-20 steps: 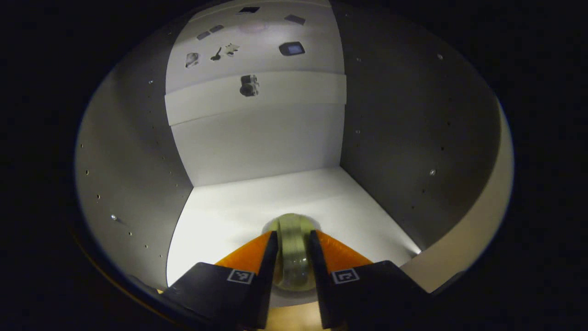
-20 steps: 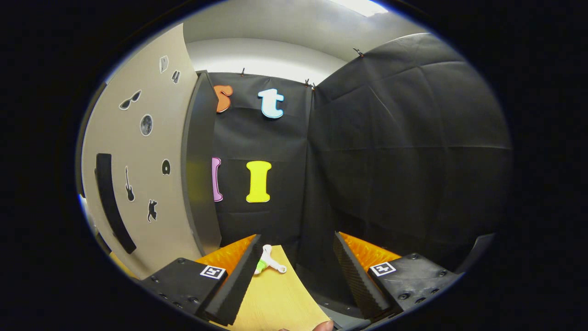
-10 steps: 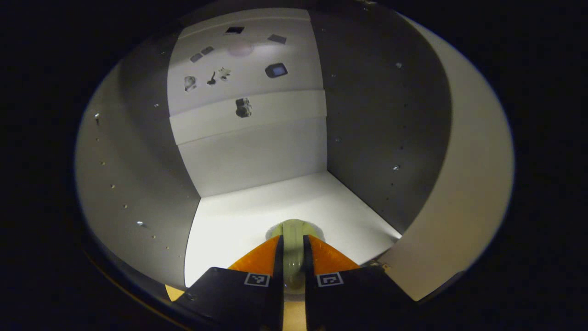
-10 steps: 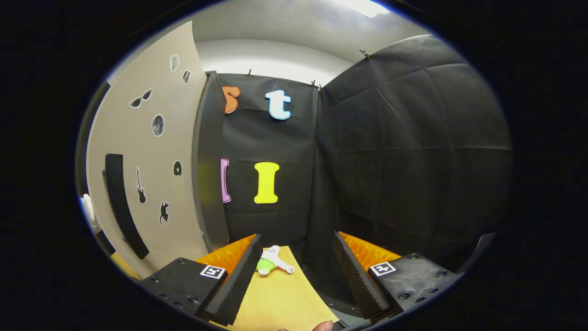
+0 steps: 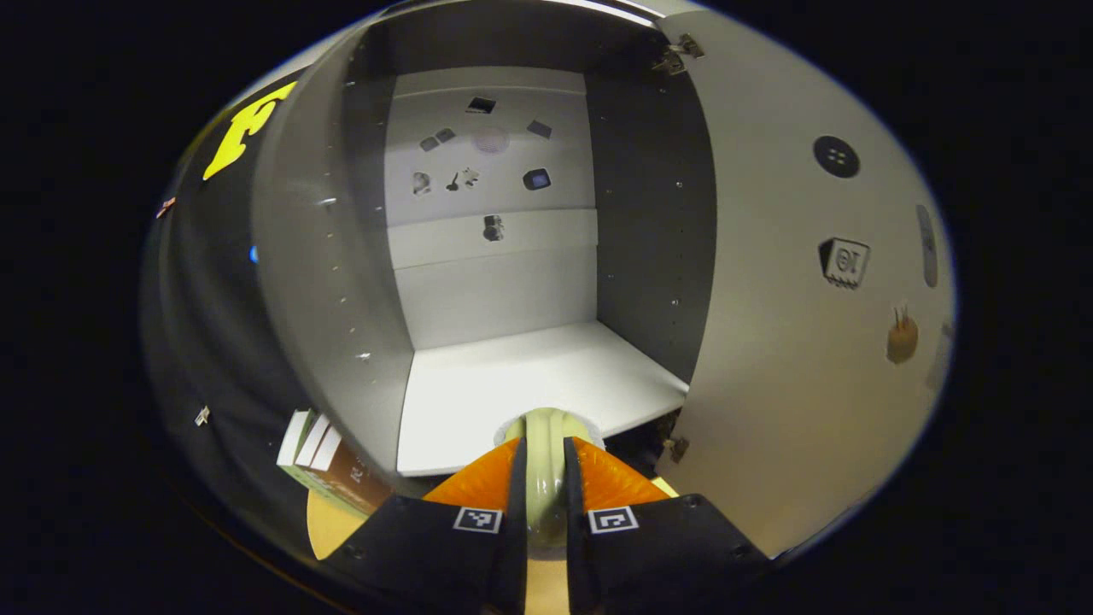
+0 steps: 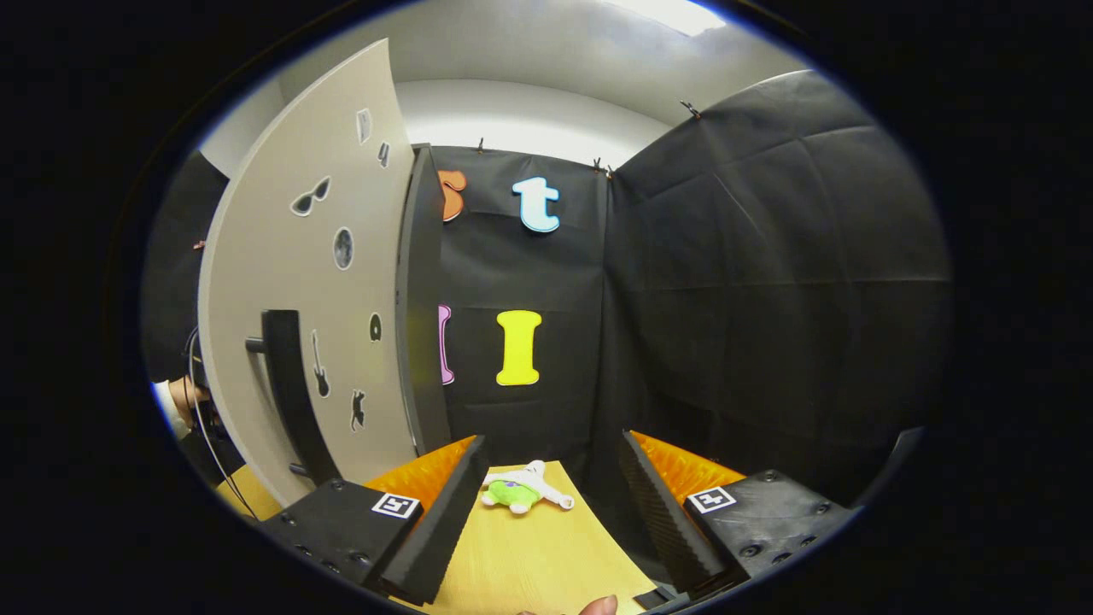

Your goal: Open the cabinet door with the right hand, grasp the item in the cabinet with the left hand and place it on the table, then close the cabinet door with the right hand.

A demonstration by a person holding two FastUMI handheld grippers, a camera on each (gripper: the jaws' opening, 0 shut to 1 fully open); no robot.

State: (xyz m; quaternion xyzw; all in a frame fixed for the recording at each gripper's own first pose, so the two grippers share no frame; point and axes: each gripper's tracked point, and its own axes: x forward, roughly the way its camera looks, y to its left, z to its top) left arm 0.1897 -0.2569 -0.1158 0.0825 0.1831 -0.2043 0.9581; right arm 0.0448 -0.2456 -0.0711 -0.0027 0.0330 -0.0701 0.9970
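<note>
Left gripper view faces straight into the open cabinet (image 5: 504, 376) from just outside. Right gripper view faces the door (image 6: 290, 325) front; both show the door.

Cabinet stickers (image 5: 478, 166) too small to tell, boxes (image 5: 329, 461) partly hidden

Pale green roll of tape (image 5: 546, 444) standing on edge, sitting just in front of the white cabinet (image 5: 512, 376) shelf. Cabinet door (image 6: 299, 282) standing open, beige, showing small dark stickers and a black bar handle (image 6: 290, 393).
</note>
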